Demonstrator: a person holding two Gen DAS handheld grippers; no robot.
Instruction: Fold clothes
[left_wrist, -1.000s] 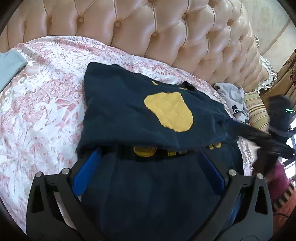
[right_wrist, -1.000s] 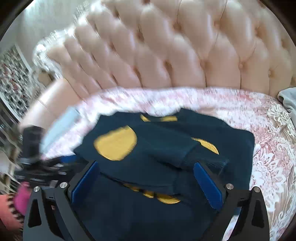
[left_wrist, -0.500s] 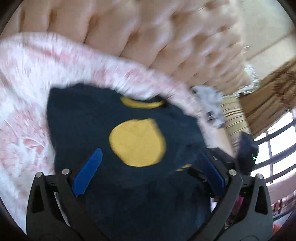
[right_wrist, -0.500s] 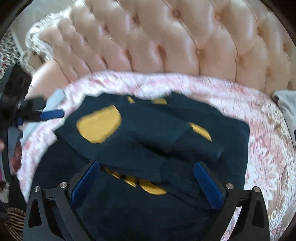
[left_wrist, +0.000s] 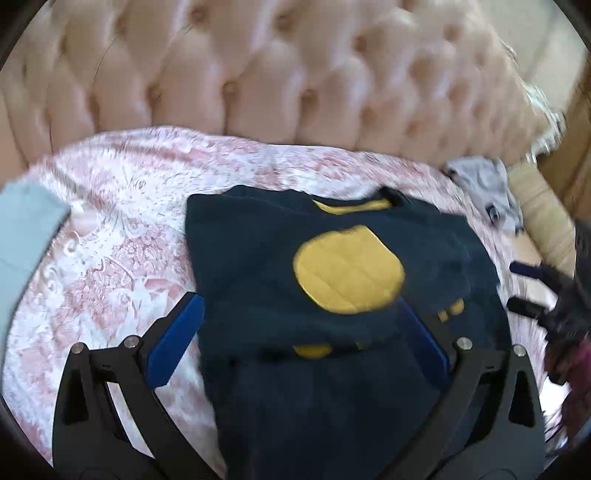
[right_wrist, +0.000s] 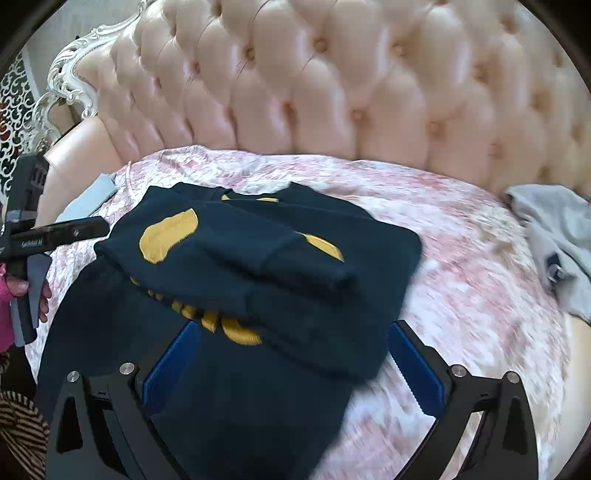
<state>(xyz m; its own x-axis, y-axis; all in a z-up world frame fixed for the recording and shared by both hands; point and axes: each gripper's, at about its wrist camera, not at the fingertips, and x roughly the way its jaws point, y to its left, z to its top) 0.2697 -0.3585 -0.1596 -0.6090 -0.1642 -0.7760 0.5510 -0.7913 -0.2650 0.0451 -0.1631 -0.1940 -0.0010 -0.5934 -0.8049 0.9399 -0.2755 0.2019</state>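
- Navy sweater (right_wrist: 236, 295) flat on the pink bedspread (right_wrist: 461, 258), just in front of the tufted headboard (right_wrist: 332, 92).
- Both sleeves lying folded across the chest, yellow elbow patch (left_wrist: 349, 273) on top, cuff (right_wrist: 332, 273) crossing the middle.
- Left gripper (left_wrist: 299, 339) spread wide, nothing between the pads, hovering low over the hem end, left pad (left_wrist: 173, 343) off the cloth over bedspread.
- Right gripper (right_wrist: 291, 369) likewise released and empty, straddling the sweater's right hem corner.
- Probably next: pinch the hem at both corners and carry it up to the collar.
- To do it well: bite both layers at matching points, lift level, keep the crossed sleeves from sliding.
- Lay hem square on the shoulders, then let go together.
- Soft knit, likely to sag in the middle; a slow, even lift advisable.
- Grey garment (right_wrist: 554, 236) well to the right, light blue cloth (left_wrist: 26, 229) to the left, both clear of the fold.
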